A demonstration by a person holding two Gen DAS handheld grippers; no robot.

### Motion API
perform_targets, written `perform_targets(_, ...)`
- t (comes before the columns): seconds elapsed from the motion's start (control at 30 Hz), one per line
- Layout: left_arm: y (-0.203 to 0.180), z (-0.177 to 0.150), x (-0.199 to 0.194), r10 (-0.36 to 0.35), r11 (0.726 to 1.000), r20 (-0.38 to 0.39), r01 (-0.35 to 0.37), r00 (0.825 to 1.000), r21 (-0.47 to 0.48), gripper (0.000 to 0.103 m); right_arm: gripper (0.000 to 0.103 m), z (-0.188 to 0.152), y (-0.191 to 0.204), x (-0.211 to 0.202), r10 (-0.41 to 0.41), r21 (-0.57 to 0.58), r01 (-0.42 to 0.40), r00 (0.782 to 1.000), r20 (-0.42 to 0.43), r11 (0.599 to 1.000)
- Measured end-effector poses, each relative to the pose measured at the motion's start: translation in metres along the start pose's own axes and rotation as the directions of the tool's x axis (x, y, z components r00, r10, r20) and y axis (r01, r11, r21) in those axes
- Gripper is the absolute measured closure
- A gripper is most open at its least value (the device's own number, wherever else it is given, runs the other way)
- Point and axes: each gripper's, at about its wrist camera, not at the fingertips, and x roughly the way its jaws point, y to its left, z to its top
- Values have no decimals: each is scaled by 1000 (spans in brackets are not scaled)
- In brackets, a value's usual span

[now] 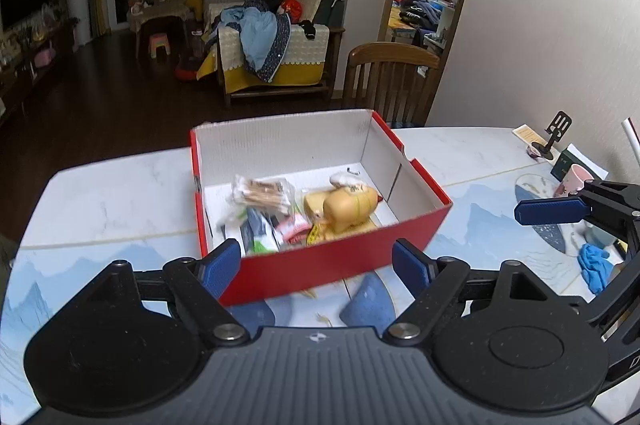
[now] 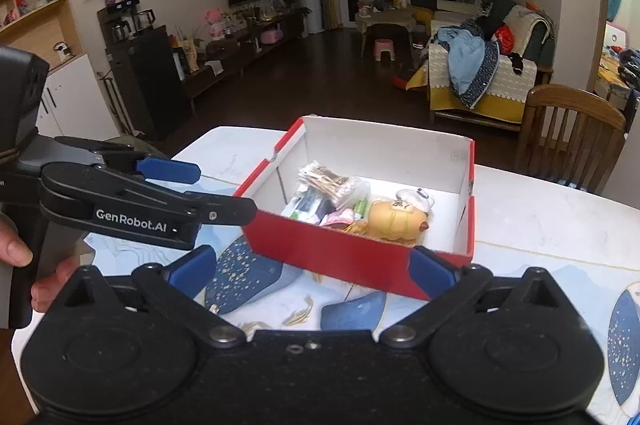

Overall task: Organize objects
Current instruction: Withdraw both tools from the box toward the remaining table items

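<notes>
A red cardboard box (image 1: 340, 253) with a white inside stands on the marble table (image 1: 100, 193). In it lie a yellow plush toy (image 1: 346, 209), a bag of cotton swabs (image 1: 264, 193) and several small packets (image 1: 264, 235). My left gripper (image 1: 316, 267) is open and empty, its fingers on either side of the box's near wall. My right gripper (image 2: 310, 275) is open and empty at the box's (image 2: 340, 257) near wall; the toy (image 2: 394, 223) and swabs (image 2: 328, 181) show inside. The left gripper (image 2: 188, 185) also shows at the left of the right wrist view.
A wooden chair (image 1: 390, 81) stands behind the table. At the right lie a pink mug (image 1: 576, 177), a phone stand (image 1: 550, 141) and a blue cloth (image 1: 596, 265). The right gripper's finger (image 1: 552, 211) reaches in from the right. A sofa (image 1: 272, 65) stands beyond.
</notes>
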Motion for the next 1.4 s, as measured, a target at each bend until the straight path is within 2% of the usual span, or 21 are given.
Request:
perform_targets(0.13,4,-13,-8,-1,999,-2,0,1000,-34,18,1,-10,6,-4,-4,-12,4,1000,3,1000)
perform_targets(0.3,8,-29,-15,2,998,-1,-3,1000,-69,4,1,-25,12,-5,-19,-13,19,1000,-5,1000)
perform_targets(0.6,15,-62,-20,26,993,-4,-26,1000,-114,2,1,-64,20,2,-39,-28,37,998,-54,999)
perform_targets(0.83,8,-91,-10,61,997,-29,-62,998,-52,2,1,-96,32,15,-50,-80,41,992,-114,996)
perform_targets(1.4,-2,-148,32,56,996,-139,-46,989,75,2,5,-153,55,58,-26,-129,-6,968,-248,992)
